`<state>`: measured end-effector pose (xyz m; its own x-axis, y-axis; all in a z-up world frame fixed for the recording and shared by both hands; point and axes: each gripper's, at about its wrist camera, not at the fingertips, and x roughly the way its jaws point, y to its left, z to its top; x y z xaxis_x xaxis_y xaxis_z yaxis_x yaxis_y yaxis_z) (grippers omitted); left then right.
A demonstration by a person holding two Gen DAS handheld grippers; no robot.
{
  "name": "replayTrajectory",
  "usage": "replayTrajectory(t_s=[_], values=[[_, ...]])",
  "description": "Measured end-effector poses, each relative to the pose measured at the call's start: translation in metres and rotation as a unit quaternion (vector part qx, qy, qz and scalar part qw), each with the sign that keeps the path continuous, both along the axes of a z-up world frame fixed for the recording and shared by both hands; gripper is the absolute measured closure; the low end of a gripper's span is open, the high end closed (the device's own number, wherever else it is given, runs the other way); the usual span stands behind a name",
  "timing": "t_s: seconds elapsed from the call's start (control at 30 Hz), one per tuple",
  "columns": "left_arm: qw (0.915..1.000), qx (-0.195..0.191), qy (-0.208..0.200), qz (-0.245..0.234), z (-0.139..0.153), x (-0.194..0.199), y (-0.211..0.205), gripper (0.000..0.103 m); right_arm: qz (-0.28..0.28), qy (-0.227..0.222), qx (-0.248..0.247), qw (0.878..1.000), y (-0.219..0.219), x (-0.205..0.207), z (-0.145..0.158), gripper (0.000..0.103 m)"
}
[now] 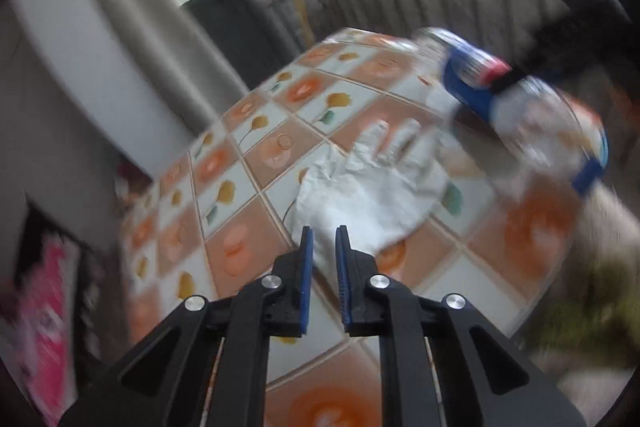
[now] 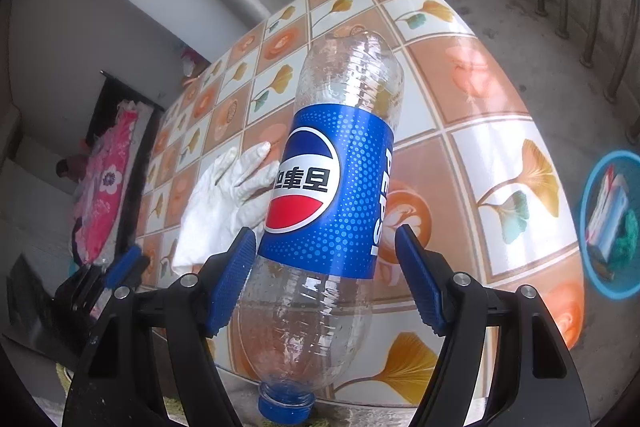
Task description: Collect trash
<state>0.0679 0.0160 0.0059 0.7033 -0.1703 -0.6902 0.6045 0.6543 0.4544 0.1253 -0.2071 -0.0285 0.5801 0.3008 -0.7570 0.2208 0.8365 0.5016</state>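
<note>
- The right gripper [image 2: 326, 279] has a clear plastic bottle [image 2: 332, 187] between its blue pads, which stand wide apart; the left pad lies against the bottle's side, while a gap shows between the right pad and the bottle, so a firm hold cannot be confirmed.
- The bottle is empty and upside-down in the right wrist view, its blue cap [image 2: 285, 403] nearest the camera and its base pointing away over the table [image 2: 480, 75].
- A blue label [image 2: 344, 195] wraps the bottle's middle. It bears the round red, white and blue Pepsi emblem with Chinese characters across the white band, seen inverted, and the word "PEPSI" in white capitals running along the label's right edge.
- The left gripper [image 1: 324, 239] has its jaws drawn narrow, a thin gap between the blue pads; nothing is seen between them.
- Just beyond the left gripper's tips lies a crumpled white glove [image 1: 372, 183], flat on the table, fingers pointing away.
- In the blurred left wrist view the bottle shows at upper right, above the table.
- The table wears a tiled pattern of orange flowers and yellow ginkgo leaves.
- On the floor to the right sits a blue basin [image 2: 588, 227] with cartons inside; their print is unreadable.
</note>
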Motion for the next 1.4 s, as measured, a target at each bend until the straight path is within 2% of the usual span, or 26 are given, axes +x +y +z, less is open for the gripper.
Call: replayTrajectory(t_s=[0.03, 0.1, 0.13, 0.2, 0.33, 0.4, 0.43, 0.5, 0.57, 0.7, 0.8, 0.9, 1.03, 1.13, 1.3, 1.4], values=[[0.9998, 0.009, 0.013, -0.010, -0.002, -0.004, 0.000, 0.091, 0.000, -0.001, 0.003, 1.000, 0.000, 0.000, -0.001, 0.034], [0.9965, 0.013, 0.073, -0.037, -0.012, -0.014, 0.002, 0.080, 0.001, -0.001, 0.006, 1.000, -0.001, 0.000, -0.002, 0.034], [0.9911, 0.000, 0.124, -0.050, -0.018, -0.018, 0.006, 0.078, 0.002, -0.001, 0.005, 1.000, -0.001, 0.000, -0.002, 0.034], [0.9853, -0.023, 0.163, -0.045, -0.022, -0.015, 0.014, 0.074, 0.005, -0.001, 0.002, 1.000, 0.001, 0.001, -0.002, 0.034], [0.9779, -0.102, 0.182, 0.011, -0.008, 0.010, 0.030, 0.066, 0.008, 0.000, 0.000, 1.000, 0.003, 0.002, -0.001, 0.034], [0.9672, -0.159, 0.192, 0.048, -0.001, 0.029, 0.036, 0.052, 0.008, 0.001, 0.005, 1.000, 0.003, 0.002, -0.003, 0.034], [0.9577, -0.193, 0.198, 0.080, 0.001, 0.044, 0.041, 0.048, 0.007, 0.002, 0.008, 1.000, 0.003, 0.002, -0.003, 0.034], [0.9461, -0.221, 0.205, 0.119, -0.003, 0.063, 0.043, 0.046, 0.004, 0.003, 0.011, 1.000, 0.002, 0.001, -0.004, 0.034], [0.9409, -0.230, 0.207, 0.139, -0.010, 0.082, 0.036, 0.046, 0.001, 0.004, 0.015, 1.000, 0.001, 0.000, -0.003, 0.034], [0.9423, -0.205, 0.200, 0.173, -0.028, 0.105, 0.019, 0.046, -0.003, 0.005, 0.016, 1.000, -0.001, -0.001, -0.001, 0.034], [0.9504, -0.176, 0.187, 0.175, -0.040, 0.108, 0.010, 0.046, -0.005, 0.003, 0.016, 1.000, -0.004, -0.003, 0.000, 0.034], [0.9561, -0.164, 0.171, 0.172, -0.046, 0.106, 0.007, 0.046, -0.006, 0.002, 0.017, 1.000, -0.004, -0.003, 0.000, 0.034], [0.9575, -0.164, 0.161, 0.174, -0.046, 0.107, 0.005, 0.048, -0.004, 0.001, 0.016, 1.000, -0.003, -0.002, -0.001, 0.036], [0.9627, -0.156, 0.150, 0.162, -0.045, 0.103, 0.000, 0.060, 0.000, -0.001, 0.020, 1.000, 0.000, -0.001, -0.001, 0.044], [0.9747, -0.126, 0.122, 0.138, -0.044, 0.095, -0.011, 0.079, 0.002, -0.003, 0.010, 1.000, 0.004, -0.001, 0.001, 0.045], [0.9766, -0.121, 0.121, 0.130, -0.045, 0.094, -0.014, 0.087, 0.002, -0.004, 0.011, 1.000, 0.004, 0.000, 0.000, 0.044]])
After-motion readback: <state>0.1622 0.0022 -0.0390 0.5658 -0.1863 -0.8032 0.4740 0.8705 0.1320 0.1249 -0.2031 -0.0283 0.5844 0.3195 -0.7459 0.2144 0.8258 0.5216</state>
